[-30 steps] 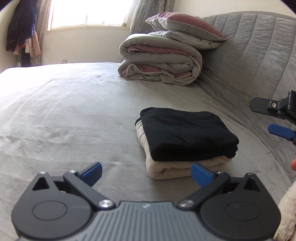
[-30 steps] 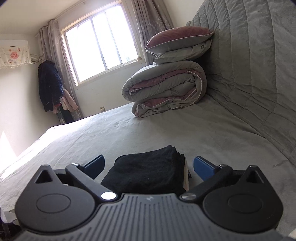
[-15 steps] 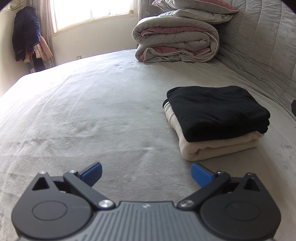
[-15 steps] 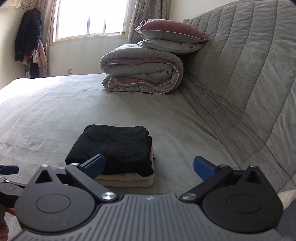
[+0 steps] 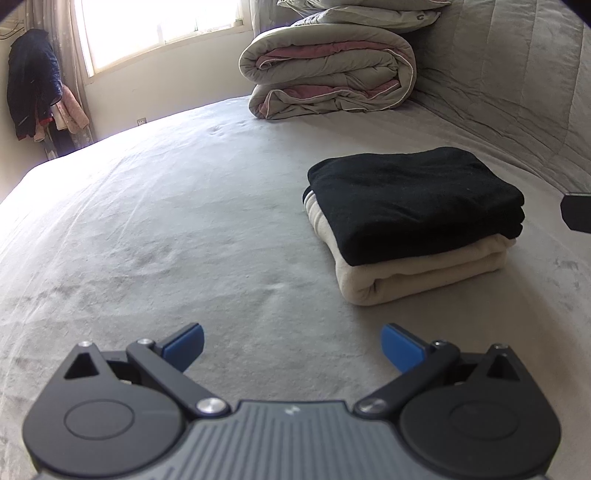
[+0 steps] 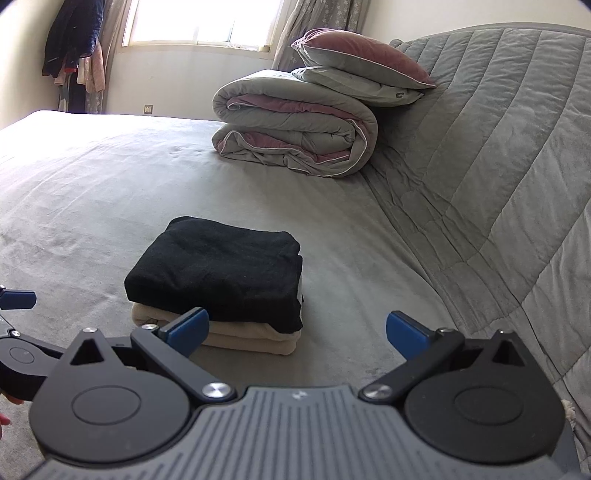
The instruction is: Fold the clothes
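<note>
Black knit sits on top: we see a folded black garment (image 5: 413,195) stacked squarely on a folded cream garment (image 5: 424,267), the pair resting on the grey bed (image 5: 166,221). From the left wrist view the stack lies at about two o'clock, well apart from our left hand-held gripper (image 5: 291,345), whose blue-tipped fingers (image 5: 184,341) are spread wide with nothing between them, hovering above bare bedding. From the right wrist view the same stack lies at about eleven o'clock, near our right hand-held gripper (image 6: 297,328); its jaws also stand wide apart and empty, and its left fingertip (image 6: 188,328) overlaps the near edge of the cream layer in the picture, though we cannot tell whether it touches. At twelve o'clock, far across the bed, a rolled grey and pink duvet (image 6: 295,129) carries two pillows (image 6: 362,70), beside the quilted grey headboard (image 6: 498,147) at three o'clock. At ten o'clock, dark and pink clothes hang (image 5: 35,81) next to a bright window (image 6: 199,22). Part of the left tool shows at nine o'clock in the right view.
</note>
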{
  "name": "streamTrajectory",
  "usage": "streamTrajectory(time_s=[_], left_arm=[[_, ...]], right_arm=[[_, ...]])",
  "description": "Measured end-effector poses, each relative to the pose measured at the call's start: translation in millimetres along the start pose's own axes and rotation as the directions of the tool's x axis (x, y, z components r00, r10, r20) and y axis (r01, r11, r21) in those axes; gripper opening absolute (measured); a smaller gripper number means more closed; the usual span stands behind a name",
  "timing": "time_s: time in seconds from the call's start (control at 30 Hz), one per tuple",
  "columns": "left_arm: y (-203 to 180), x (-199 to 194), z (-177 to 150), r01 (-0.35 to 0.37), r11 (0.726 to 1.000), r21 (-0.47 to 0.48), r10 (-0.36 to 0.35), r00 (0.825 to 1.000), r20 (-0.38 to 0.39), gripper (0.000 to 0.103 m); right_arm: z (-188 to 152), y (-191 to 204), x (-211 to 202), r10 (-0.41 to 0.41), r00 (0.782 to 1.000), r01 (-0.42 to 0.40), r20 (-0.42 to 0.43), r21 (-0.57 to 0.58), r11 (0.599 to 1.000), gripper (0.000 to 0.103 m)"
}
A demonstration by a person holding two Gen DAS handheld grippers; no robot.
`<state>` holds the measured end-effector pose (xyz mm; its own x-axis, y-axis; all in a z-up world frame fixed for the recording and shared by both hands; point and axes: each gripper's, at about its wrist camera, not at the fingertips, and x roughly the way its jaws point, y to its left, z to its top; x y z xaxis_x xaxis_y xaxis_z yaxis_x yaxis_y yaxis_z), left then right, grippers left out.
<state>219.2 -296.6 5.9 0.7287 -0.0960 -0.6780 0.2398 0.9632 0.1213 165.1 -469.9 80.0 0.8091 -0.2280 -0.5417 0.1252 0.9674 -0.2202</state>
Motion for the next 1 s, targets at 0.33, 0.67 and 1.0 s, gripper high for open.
streamTrajectory(time_s=[0.33,0.67,1.0], left_arm=[[-0.2,0.4,-0.1,-0.009,1.0,0.014,0.009,1.0,0.006,0.102],[0.4,-1.0,-0.2,-0.002,1.0,0.013,0.002,1.0,0.014,0.102],[-0.6,-0.9,-0.2,-0.008,1.0,0.02,0.007,1.0,0.02,0.102]], right_arm=[[-2.6,10.9,-2.0,0.012,1.0,-0.012,-0.001,-0.031,0.999,0.103],[-3.4,13.6,-0.1,0.015,1.0,-0.015,-0.001,-0.042,0.999,0.103],[-4.0,17.3,2.7,0.018,1.0,-0.018,-0.002,-0.054,0.998,0.103]])
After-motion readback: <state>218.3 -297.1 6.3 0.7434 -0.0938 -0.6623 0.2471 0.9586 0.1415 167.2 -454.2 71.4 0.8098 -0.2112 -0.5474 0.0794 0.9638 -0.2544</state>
